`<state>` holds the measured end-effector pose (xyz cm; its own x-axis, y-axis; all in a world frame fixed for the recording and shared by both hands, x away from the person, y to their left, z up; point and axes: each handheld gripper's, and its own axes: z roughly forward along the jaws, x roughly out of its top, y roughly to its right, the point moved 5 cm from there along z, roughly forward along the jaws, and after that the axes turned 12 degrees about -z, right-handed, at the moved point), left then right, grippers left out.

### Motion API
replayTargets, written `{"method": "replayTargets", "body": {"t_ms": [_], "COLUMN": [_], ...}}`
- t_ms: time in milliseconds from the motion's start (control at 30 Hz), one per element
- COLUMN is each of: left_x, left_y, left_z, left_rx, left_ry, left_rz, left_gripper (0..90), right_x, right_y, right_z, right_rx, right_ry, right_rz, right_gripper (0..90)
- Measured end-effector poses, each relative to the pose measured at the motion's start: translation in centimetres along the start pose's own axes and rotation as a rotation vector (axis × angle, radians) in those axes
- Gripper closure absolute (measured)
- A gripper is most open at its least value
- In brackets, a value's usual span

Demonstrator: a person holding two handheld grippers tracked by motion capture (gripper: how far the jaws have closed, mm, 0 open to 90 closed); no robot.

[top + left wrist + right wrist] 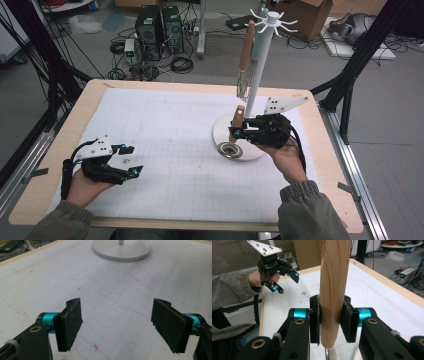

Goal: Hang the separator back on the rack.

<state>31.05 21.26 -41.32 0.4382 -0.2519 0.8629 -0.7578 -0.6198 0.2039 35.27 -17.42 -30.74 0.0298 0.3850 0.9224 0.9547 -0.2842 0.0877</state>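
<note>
One utensil with a wooden handle is in hand: the right gripper clamps it near the lower end of the handle, both pads pressed flat against the wood. The handle is pale, round and smooth, with lengthwise grain, standing nearly upright with a slight tilt. Below it a metal wire head ends in a round coil that sits over the white disc base of the hanging stand; whether the coil touches the base cannot be told. A second utensil of similar build already hangs from one of the stand's upper pegs.

Judged step: transfer of the held utensil to the stand. The next move calls for lifting the handle's top end level with a free peg and hooking it without striking the hanging utensil.

The left gripper hovers over the gridded surface, well apart from the stand, jaws wide with nothing between them.
</note>
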Motion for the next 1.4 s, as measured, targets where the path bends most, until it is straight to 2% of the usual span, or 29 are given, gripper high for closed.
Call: {"method": "replayTargets", "body": {"t_ms": [233,533,767,933,1400], "left_x": [-0.3,-0.6,-0.5,-0.5,-0.5], "left_y": [-0.6,-0.9,-1.1,-1.0,-1.3], "left_z": [-0.6,-1.0,-1.1,-1.1,-1.4], "left_rx": [0.040,0.052,0.054,0.058,0.077], "left_ry": [0.005,0.011,0.012,0.017,0.024], "left_rz": [-0.014,-0.031,-0.024,-0.028,-0.029], "left_gripper": [20.1,16.1,13.4,12.4,9.5], "right_x": [0.9,1.8,3.1,4.2,7.1], "right_y": [0.7,1.5,1.8,2.3,3.5], "right_z": [-0.9,-1.7,-2.5,-3.3,-4.3], "right_rx": [-0.004,0.001,-0.001,-0.020,-0.059], "right_ry": [-0.006,-0.010,-0.013,-0.017,-0.030], "right_rz": [-0.024,-0.035,-0.047,-0.071,-0.081], "right_gripper": [72.3,72.3,72.3,72.3,72.3]}}
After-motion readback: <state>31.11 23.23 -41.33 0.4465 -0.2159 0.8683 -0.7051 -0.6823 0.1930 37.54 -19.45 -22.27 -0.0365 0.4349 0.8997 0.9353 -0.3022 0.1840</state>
